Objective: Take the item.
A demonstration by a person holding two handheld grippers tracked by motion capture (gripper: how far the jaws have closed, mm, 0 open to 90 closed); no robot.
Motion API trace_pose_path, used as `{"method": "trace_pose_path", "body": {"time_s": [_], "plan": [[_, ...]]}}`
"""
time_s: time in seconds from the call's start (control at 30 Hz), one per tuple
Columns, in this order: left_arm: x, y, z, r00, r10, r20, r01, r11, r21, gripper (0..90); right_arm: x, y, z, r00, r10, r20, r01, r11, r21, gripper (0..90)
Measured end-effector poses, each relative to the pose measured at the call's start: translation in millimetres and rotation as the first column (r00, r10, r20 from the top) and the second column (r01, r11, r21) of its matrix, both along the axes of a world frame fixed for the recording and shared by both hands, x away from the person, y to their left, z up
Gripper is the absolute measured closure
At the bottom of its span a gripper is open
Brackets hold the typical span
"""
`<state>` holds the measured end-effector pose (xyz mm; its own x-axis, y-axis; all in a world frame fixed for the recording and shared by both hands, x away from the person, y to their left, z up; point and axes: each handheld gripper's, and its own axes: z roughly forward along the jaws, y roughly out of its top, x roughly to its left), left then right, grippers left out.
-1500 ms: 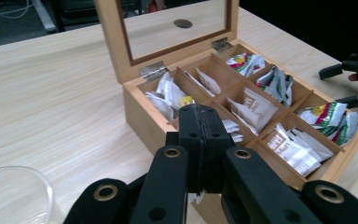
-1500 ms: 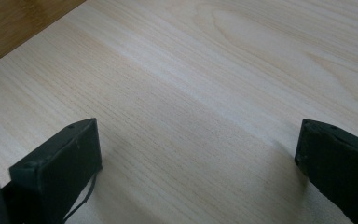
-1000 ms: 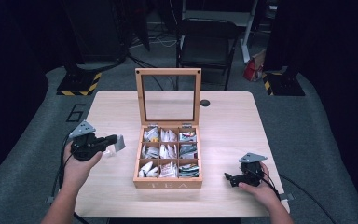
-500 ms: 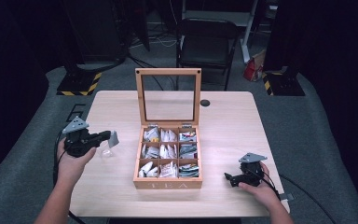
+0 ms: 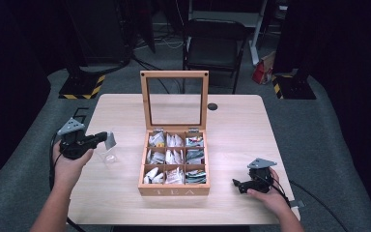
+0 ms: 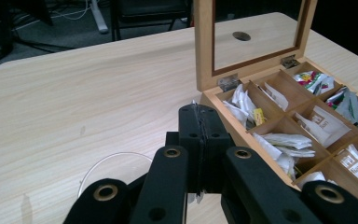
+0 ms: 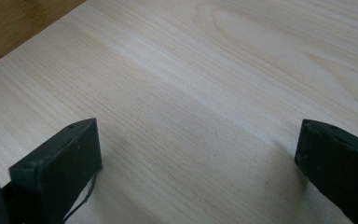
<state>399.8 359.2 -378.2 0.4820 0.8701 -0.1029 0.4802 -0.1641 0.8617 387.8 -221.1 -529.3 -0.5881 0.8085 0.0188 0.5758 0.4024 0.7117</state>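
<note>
Between the left claw (image 6: 200, 140) jaws, something thin, barely visible

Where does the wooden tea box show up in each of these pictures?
High view: the tea box sits mid-table, lid upright.
Left gripper view: upper right, beyond the closed black jaws.
Right gripper view: maybe the darker wood at top left; I cannot tell.
Shared landmark: the pale wooden table.

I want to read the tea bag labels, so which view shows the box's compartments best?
The left gripper view: the tea box is near, its bags and dividers sharp, though it is cropped at the right. The high view shows all nine compartments, small and blurry. The right gripper view shows bare table.
</note>
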Motion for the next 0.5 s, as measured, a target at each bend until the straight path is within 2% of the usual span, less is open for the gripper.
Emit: {"method": "trace_pose_path", "body": {"time_s": [0.13, 0.5], "plan": [[2.6, 4.1, -2.1, 0.9999, 0.017, -0.005, -0.017, 0.9998, 0.007, 89.6, 0.0, 0.0, 0.1, 1.0000, -0.001, -0.001, 0.001, 1.000, -0.002, 0.0], [11.0, 17.6, -12.1, 0.9968, 0.079, -0.014, -0.079, 0.9968, -0.013, 89.6, 0.0, 0.0, 0.0, 1.0000, 0.000, 0.000, 0.000, 1.000, 0.000, 0.0]]}}
